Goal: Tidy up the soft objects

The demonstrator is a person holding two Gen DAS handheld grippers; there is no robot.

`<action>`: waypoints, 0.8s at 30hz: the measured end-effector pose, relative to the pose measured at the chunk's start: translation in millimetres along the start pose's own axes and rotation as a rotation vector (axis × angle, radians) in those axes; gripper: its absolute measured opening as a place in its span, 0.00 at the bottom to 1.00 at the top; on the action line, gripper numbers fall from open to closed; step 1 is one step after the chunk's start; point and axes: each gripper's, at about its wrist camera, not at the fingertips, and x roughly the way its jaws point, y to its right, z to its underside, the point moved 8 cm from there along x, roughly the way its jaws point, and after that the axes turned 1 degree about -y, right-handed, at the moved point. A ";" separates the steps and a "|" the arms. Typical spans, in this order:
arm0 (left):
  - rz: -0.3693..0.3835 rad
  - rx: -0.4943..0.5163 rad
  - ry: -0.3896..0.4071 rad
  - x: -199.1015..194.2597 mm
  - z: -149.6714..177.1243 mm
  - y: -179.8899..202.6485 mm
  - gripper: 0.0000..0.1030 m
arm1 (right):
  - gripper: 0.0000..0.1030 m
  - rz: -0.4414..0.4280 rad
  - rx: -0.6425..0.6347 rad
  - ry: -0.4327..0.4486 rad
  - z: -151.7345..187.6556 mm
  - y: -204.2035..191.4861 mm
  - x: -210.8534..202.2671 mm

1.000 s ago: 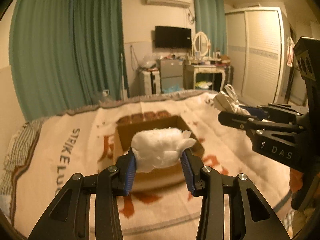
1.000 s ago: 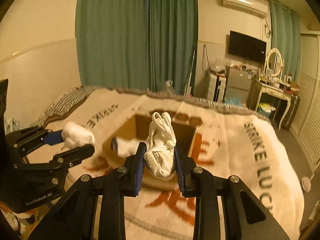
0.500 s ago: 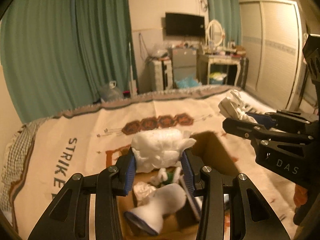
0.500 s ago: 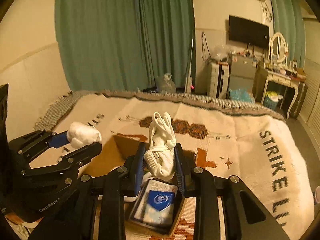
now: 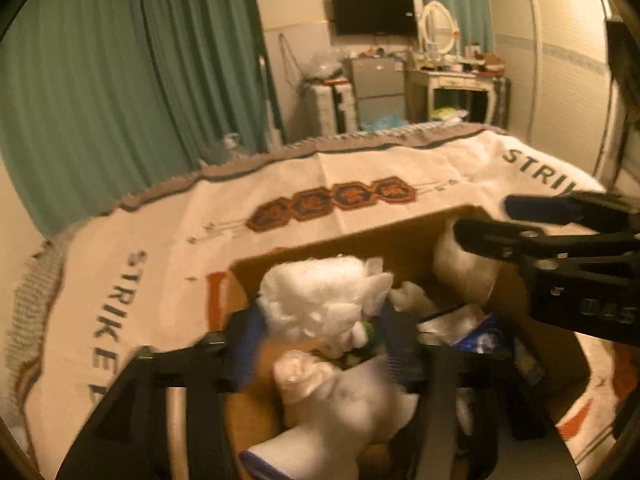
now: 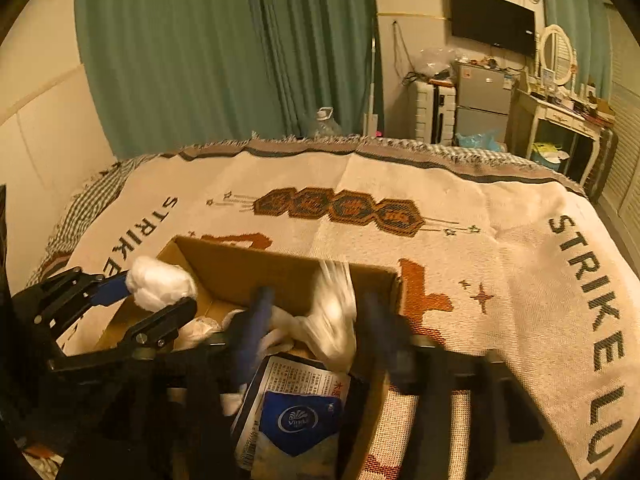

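An open cardboard box (image 5: 360, 236) (image 6: 248, 264) sits on the blanket-covered bed and holds several white soft items and a blue-and-white tissue pack (image 6: 296, 412). My left gripper (image 5: 320, 340) has its jaws spread over the box; a fluffy white cotton wad (image 5: 320, 300) (image 6: 160, 284) sits between them, no longer squeezed. My right gripper (image 6: 316, 320) is open over the box's right side; the white knit bundle (image 6: 336, 316), blurred, is dropping between its fingers. That gripper also shows in the left wrist view (image 5: 536, 220).
The cream blanket (image 6: 480, 260) with "STRIKE LUCKY" lettering covers the bed around the box. A white sock (image 5: 340, 412) lies in the box below my left gripper. Green curtains, a water jug, a small fridge and a dressing table stand beyond the bed's far edge.
Both grippers moved forward and down over the box. The right jaws opened and the knit bundle is falling. The left jaws widened around the cotton wad.
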 end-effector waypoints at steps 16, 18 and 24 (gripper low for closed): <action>-0.106 -0.062 0.404 -237.2 -68.8 -37.2 0.92 | 0.62 0.075 -0.039 0.266 -53.0 -38.4 -223.6; -0.110 -0.084 0.493 -283.6 -71.6 -43.8 0.93 | 0.74 0.085 -0.054 0.320 -55.3 -46.7 -262.5; -0.139 -0.138 0.671 -385.1 -57.3 -55.2 0.96 | 0.97 0.088 -0.110 0.484 -40.7 -79.3 -367.9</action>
